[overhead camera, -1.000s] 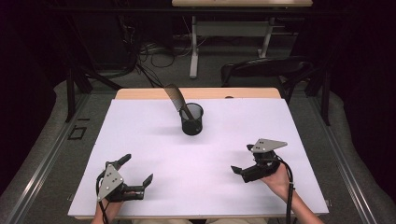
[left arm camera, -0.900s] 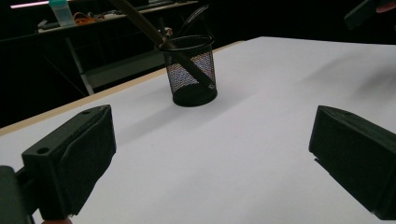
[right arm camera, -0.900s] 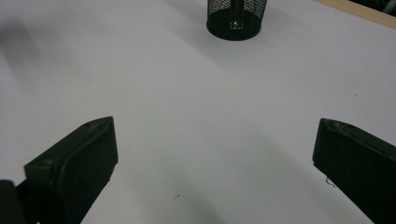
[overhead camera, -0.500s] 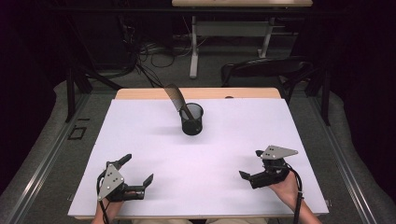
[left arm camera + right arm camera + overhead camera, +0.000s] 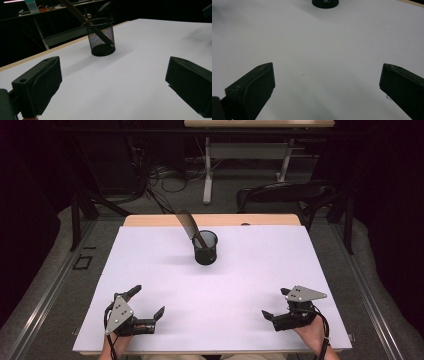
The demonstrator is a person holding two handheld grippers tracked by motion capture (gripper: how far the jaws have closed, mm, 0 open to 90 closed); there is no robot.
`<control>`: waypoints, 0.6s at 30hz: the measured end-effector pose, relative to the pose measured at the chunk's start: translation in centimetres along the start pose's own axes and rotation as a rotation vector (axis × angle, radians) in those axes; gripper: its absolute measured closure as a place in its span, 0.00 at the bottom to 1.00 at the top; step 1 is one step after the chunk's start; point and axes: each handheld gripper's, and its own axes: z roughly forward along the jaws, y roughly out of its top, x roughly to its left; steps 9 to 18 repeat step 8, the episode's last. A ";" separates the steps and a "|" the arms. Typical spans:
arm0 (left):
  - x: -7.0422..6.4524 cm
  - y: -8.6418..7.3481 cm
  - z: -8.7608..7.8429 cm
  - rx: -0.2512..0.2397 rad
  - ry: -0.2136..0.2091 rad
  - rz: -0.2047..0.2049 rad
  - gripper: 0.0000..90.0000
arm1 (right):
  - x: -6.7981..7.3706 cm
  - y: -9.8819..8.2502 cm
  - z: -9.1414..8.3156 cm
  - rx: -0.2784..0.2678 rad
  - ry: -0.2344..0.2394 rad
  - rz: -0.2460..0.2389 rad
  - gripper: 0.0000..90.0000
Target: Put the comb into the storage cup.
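White table (image 5: 150, 270) before us, a dark room behind.
We hold the left gripper (image 5: 149, 304) and right gripper (image 5: 276, 304) near the front edge, both spread wide and empty; a mesh cup (image 5: 205, 247) holding a slanted comb (image 5: 187, 225) stands mid-table.

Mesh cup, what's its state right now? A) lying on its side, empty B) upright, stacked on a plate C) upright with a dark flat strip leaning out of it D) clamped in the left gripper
C: the mesh cup stands upright on the white table, a dark strip leaning out over its rim, and both the left gripper and right gripper sit open, well short of it.
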 end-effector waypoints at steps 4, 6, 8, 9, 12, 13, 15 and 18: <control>0.1 0.0 0.0 0.005 0.001 0.004 0.01 | 0.3 -0.3 -0.3 -0.017 0.000 -0.005 0.00; 0.0 0.0 0.1 0.002 -0.001 0.003 0.01 | 0.4 -0.3 -0.4 -0.026 0.001 -0.008 0.00; 0.0 0.0 0.2 0.006 0.000 0.005 0.01 | 0.5 -0.5 -0.5 -0.033 -0.005 -0.009 0.00; 0.0 0.0 0.2 0.006 0.000 0.005 0.01 | 0.5 -0.5 -0.5 -0.033 -0.005 -0.009 0.00; 0.0 0.0 0.2 0.006 0.000 0.005 0.01 | 0.5 -0.5 -0.5 -0.033 -0.005 -0.009 0.00; 0.0 0.0 0.2 0.006 0.000 0.005 0.01 | 0.5 -0.5 -0.5 -0.033 -0.005 -0.009 0.00; 0.0 0.0 0.2 0.006 0.000 0.005 0.01 | 0.5 -0.5 -0.5 -0.033 -0.005 -0.009 0.00; 0.0 0.0 0.2 0.006 0.000 0.005 0.01 | 0.5 -0.5 -0.5 -0.033 -0.005 -0.009 0.00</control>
